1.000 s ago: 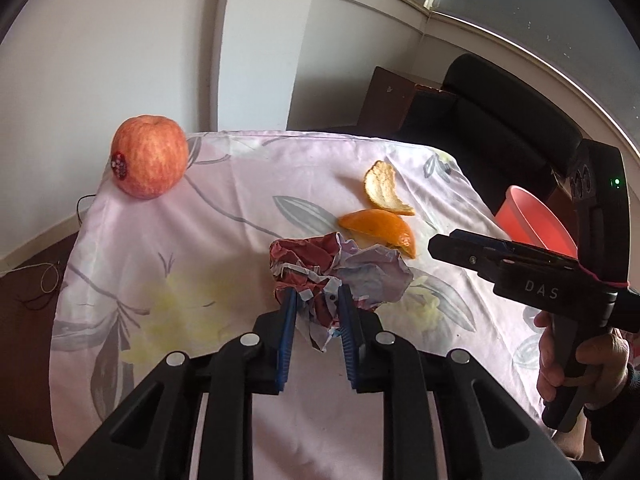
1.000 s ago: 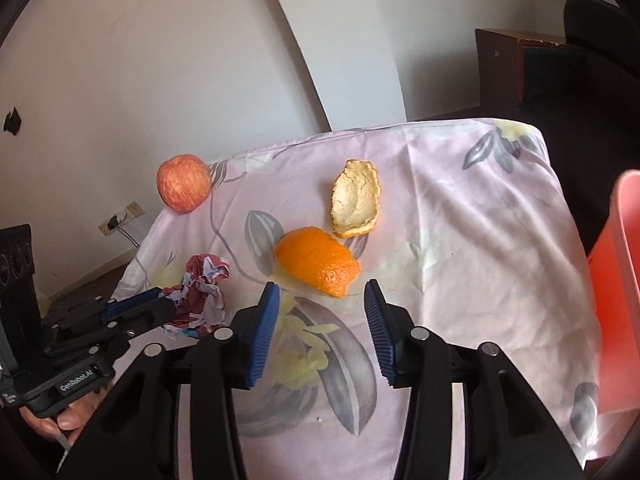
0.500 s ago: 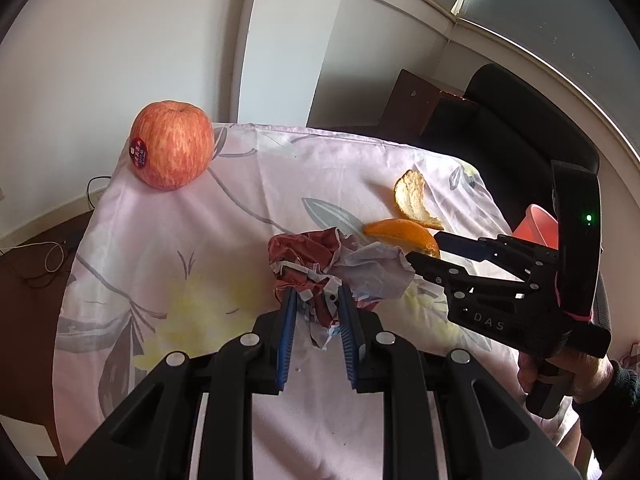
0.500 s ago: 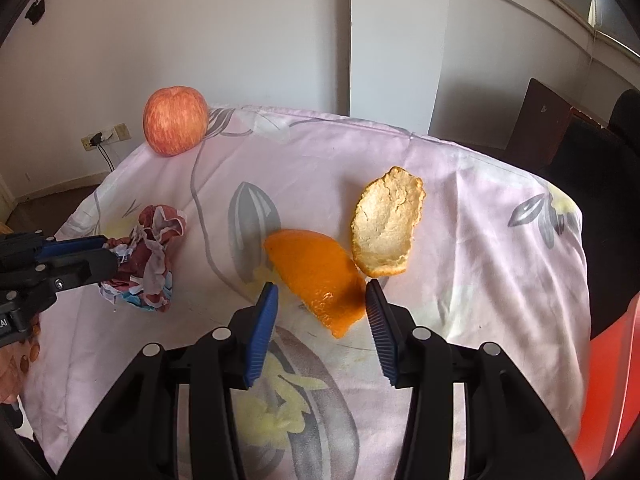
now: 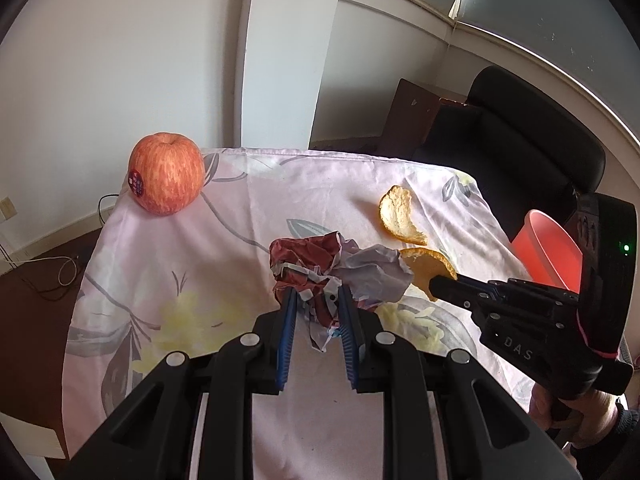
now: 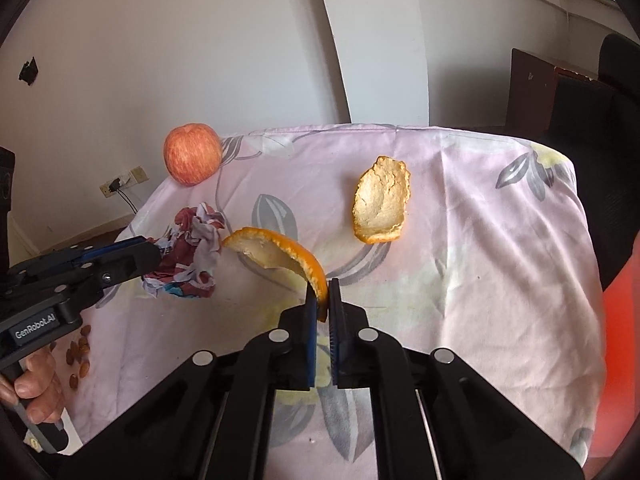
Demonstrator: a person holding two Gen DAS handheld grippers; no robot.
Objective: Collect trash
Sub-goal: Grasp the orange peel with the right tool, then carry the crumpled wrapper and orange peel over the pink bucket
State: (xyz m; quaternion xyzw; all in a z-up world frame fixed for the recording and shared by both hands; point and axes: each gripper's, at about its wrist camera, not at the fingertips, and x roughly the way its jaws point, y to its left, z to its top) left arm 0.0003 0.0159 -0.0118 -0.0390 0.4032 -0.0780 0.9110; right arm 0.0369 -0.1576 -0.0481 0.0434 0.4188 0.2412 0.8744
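Note:
My left gripper [image 5: 316,300] is shut on a crumpled red and white paper wad [image 5: 320,260], held just above the floral tablecloth [image 5: 224,264]. In the right wrist view the same wad [image 6: 192,248] hangs from the left gripper [image 6: 154,254]. My right gripper [image 6: 322,292] is shut on the near edge of an orange peel [image 6: 280,254], which curls up and to the left off the cloth. That peel [image 5: 430,264] shows beside the right gripper [image 5: 436,286] in the left wrist view. A second peel [image 6: 382,202], pale side up, lies farther back.
A red apple [image 5: 166,178] sits at the far left corner of the table. A red bin [image 5: 548,248] stands off the table's right edge. Several small brown bits [image 6: 78,354] lie near the left edge. A black chair [image 5: 520,128] is behind.
The right gripper's jaws closed on the orange peel and tipped it up off the cloth. The left gripper rose a little with the paper wad still in it.

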